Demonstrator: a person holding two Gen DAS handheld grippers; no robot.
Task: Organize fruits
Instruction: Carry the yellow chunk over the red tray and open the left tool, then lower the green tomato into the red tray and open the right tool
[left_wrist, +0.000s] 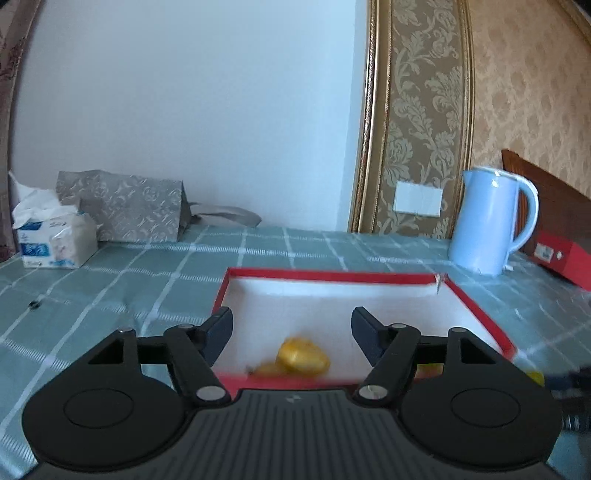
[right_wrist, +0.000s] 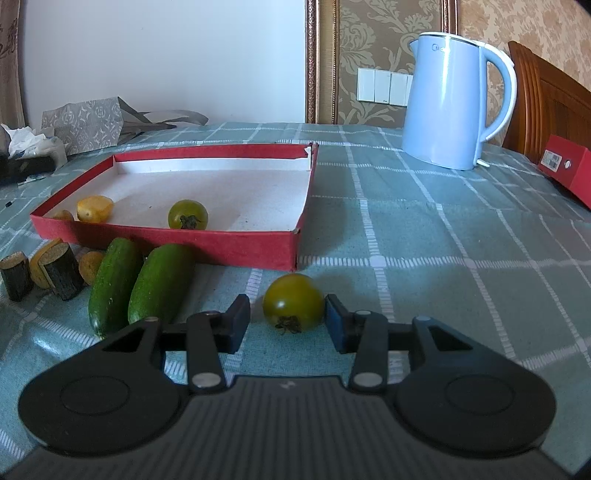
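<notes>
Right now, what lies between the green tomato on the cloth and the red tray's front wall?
Only bare checked tablecloth lies between the round green tomato and the red cardboard tray, as the right wrist view shows.

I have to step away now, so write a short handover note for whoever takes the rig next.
Left tongs: open, empty, above the near left end of the red tray.
Right tongs: jaws either side of a green tomato on the cloth in front of the tray; the right pad looks to touch it, the left stands clear, so no grip yet.
Done: yellow fruit, a small yellow piece and another green tomato lie in the tray.
Left: the tomato at the right tongs, two cucumbers, and yellow pieces beside dark stubs outside the tray.
</notes>
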